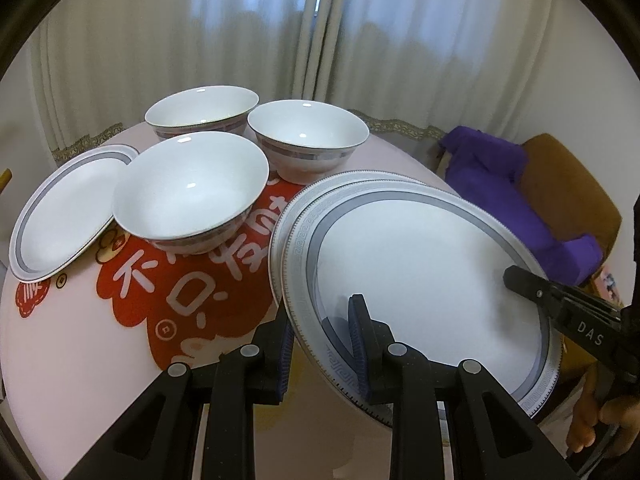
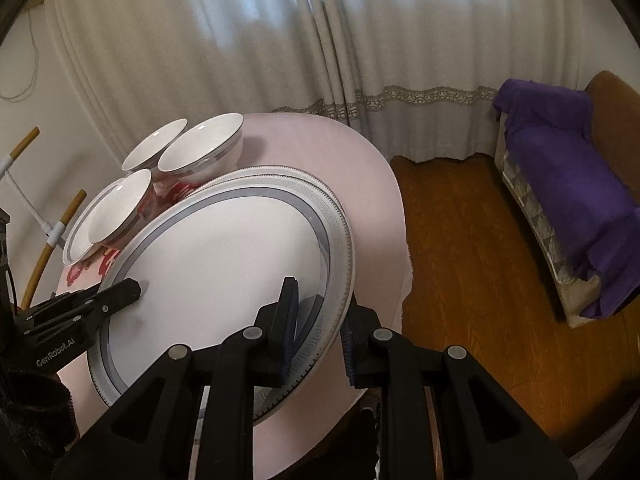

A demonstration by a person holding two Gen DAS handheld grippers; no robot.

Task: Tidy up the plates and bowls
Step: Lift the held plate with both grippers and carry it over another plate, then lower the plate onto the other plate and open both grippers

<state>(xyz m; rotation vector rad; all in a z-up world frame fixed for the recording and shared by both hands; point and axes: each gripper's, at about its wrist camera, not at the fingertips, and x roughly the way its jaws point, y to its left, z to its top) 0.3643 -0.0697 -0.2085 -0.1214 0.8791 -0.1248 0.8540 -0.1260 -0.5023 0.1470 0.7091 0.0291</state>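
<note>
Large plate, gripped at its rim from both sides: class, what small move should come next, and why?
Probably lower it straight down. The large plate, clamped by the left gripper and right gripper, sits just above a matching plate on the table, edges nearly lined up.

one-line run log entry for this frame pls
left tool: shut on large grey-rimmed white ceramic plate | right tool: shut on same plate, opposite rim | three white ceramic bowls: unstacked

Your round pink-covered bench [image 1: 72, 360] carries a red printed mat [image 1: 168, 292]. Ahead-left of your left gripper [image 1: 324, 344] stand three white porcelain bowls [image 1: 192, 196] and a grey-banded white plate [image 1: 64, 212]; another plate lies under the held one.
</note>
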